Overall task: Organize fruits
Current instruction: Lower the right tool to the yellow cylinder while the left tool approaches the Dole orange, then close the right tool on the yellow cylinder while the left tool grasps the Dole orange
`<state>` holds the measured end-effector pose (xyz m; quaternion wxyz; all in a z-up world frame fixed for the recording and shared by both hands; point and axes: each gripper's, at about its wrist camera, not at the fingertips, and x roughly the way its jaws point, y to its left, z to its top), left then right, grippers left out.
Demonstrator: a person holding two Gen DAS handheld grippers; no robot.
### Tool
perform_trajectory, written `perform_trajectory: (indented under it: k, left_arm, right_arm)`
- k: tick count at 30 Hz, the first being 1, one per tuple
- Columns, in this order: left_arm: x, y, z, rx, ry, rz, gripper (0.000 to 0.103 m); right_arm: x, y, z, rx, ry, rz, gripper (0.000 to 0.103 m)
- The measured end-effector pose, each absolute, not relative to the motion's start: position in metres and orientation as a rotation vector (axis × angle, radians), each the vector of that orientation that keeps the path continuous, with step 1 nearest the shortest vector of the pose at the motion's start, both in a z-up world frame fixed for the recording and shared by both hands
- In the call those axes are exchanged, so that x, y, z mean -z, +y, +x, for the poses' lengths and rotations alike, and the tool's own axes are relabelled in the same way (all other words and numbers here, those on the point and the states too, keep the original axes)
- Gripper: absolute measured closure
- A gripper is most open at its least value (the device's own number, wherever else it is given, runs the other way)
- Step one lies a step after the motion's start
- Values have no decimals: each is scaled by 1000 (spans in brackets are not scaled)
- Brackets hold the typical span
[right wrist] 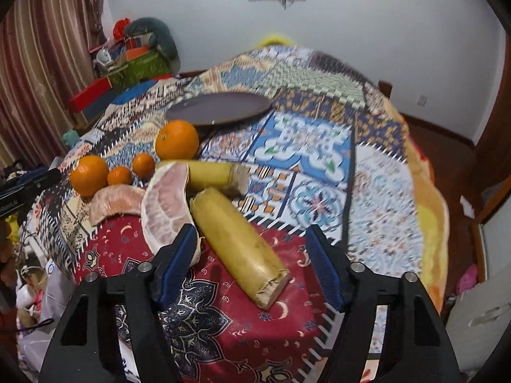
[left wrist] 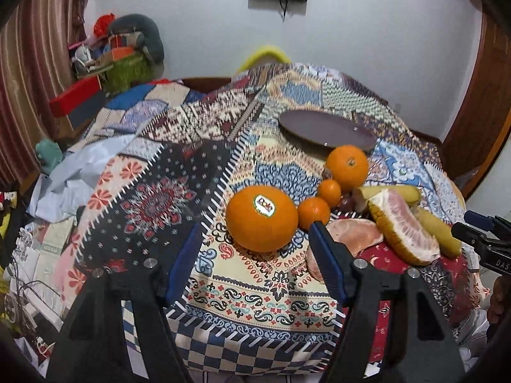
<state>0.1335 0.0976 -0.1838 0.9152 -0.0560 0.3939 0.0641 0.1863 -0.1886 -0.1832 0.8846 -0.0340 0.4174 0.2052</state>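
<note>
Fruits lie clustered on a patchwork bedspread (left wrist: 166, 198): two large oranges (left wrist: 262, 218), two small ones (left wrist: 313, 212), two yellow cane pieces (right wrist: 236, 242), two pomelo segments (right wrist: 166, 204). A round dark plate (left wrist: 325, 129) sits beyond. The left hand-held gripper (left wrist: 258, 255) and right hand-held gripper (right wrist: 252, 255) stand half apart, holding nothing.

The left gripper (left wrist: 257, 239) fills the bottom of its own wrist view, black arms rising to blue-padded fingers (left wrist: 183, 265) that stand apart, nothing pressed between them; it tilts downward; the right gripper (right wrist: 252, 249), low in its own view, shows the same pose, blue fingers (right wrist: 177, 261) parted and gripping nothing; in the left wrist view the right gripper's black body juts in at the right edge, with part of a hand (left wrist: 499, 300) just below it.
</note>
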Motion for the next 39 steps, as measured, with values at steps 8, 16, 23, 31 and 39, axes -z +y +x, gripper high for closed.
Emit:
perform_trajectory:
  k: [8, 16, 23, 31, 39]
  left_arm:
    - [205, 98, 156, -133, 872, -116, 34]
    - [218, 96, 176, -143, 905, -110, 32]
    - [226, 96, 191, -149, 918, -105, 32]
    - [230, 95, 201, -161, 910, -75, 32]
    - [231, 100, 203, -144, 910, -105, 34]
  right_arm:
    - [205, -181, 201, -473, 952, -82, 48]
    - [211, -180, 210, -519, 966, -84, 46]
    - [217, -175, 215, -526, 968, -108, 45]
    - [215, -180, 213, -510, 971, -103, 50]
    - [214, -201, 211, -470, 1003, -33, 57]
